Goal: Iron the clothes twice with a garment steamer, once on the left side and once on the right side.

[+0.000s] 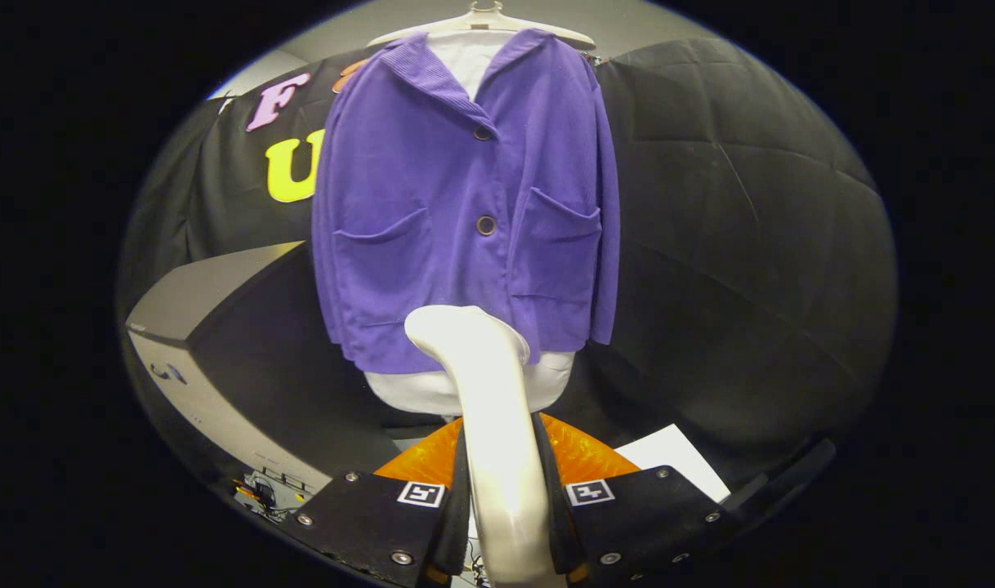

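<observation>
Purple cloth takes up the middle of the gripper view: a jacket (pixel 465 204) hangs on a pale hanger (pixel 485 20) straight ahead of the tongs (pixel 504 498), at 12 o'clock from them. It is buttoned shut, with two dark buttons (pixel 486 225) down its front, a ribbed collar, and a patch pocket on each side of the lower button. A white garment (pixel 465 388) shows under it at the neck and below the hem.

The tongs are clamped on the steamer (pixel 489 408), both fingers (pixel 383 514) pressing the sides of its cream handle. That handle rises between the fingers and bends toward 11 o'clock, so the rounded head sits in front of the jacket's hem, near its middle. I cannot tell whether the head touches the cloth or stays just short of it.

An orange, ridged thing (pixel 583 453) lies behind the handle, just beyond the fingers. A white sheet (pixel 673 461) lies at 2 o'clock from the tongs, near the orange thing. At 10 o'clock stands a grey counter (pixel 195 302) with a black cloth over part of it. Black cloth walls stand behind the jacket on both sides.
</observation>
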Motion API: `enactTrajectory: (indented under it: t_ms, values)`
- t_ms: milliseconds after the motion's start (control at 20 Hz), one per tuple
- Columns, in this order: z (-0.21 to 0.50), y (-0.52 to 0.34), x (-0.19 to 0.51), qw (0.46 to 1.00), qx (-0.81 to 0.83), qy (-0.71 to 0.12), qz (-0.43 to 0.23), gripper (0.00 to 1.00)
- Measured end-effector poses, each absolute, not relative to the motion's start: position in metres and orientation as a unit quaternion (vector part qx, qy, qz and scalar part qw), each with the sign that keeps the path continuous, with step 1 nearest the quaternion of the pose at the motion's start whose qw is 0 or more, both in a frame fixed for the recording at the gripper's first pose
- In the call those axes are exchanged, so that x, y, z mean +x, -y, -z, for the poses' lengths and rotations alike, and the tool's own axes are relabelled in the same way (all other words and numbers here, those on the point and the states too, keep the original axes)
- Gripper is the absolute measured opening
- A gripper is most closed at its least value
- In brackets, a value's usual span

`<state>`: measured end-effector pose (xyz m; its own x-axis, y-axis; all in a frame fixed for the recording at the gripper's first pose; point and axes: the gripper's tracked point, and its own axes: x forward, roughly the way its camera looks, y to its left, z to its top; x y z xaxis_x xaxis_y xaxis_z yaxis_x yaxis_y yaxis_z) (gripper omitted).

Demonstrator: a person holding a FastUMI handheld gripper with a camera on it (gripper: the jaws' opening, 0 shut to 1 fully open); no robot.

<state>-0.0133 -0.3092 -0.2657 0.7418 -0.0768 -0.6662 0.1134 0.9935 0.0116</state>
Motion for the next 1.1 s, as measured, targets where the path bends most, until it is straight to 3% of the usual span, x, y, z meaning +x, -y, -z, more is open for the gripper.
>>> enactTrajectory:
  t_ms: [400,750,1100]
  values:
    - [0.204,0.232,-0.065,0.951,0.029,-0.302,-0.052,0.39]
    - [0.138,0.163,-0.071,0.964,0.033,-0.247,-0.092,0.39]
    - [0.055,0.106,-0.056,0.98,-0.002,-0.176,-0.09,0.39]
